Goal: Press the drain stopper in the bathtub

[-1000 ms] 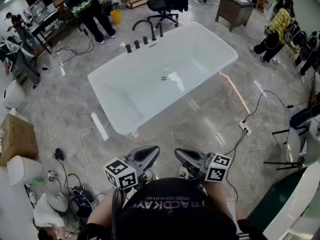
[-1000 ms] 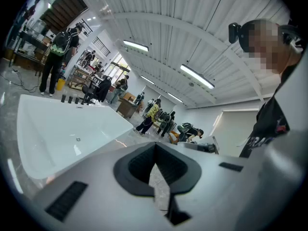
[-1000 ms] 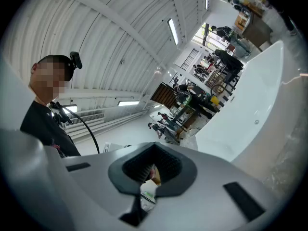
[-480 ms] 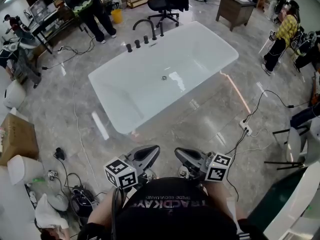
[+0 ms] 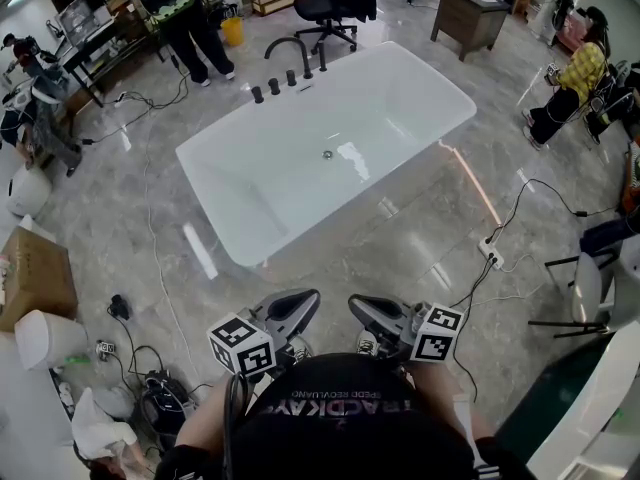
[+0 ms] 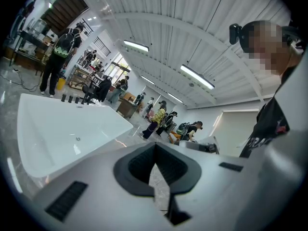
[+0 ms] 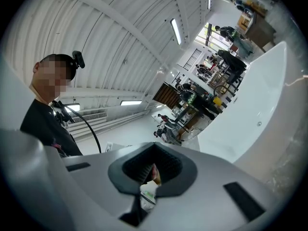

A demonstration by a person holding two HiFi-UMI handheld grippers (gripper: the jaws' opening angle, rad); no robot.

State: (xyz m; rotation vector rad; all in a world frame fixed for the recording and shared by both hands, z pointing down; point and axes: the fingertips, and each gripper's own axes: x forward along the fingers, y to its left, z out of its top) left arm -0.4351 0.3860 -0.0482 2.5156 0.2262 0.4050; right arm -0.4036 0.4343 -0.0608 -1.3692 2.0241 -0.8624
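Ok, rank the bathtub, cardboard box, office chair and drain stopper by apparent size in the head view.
1. bathtub
2. cardboard box and office chair: these look close, and the box is nearer the camera, so I leave them unranked
3. drain stopper, a tiny dot

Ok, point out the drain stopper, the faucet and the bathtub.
drain stopper [image 5: 327,155]: head view, its round metal top.
faucet [image 5: 288,42]: head view, top of the arched spout.
bathtub [image 5: 228,183]: head view, bare inner wall, left end.

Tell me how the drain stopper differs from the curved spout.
The drain stopper is small and silvery; the spout is larger and black. The stopper sits flat on the bathtub floor; the spout arches up outside the rim. Nothing touches either.
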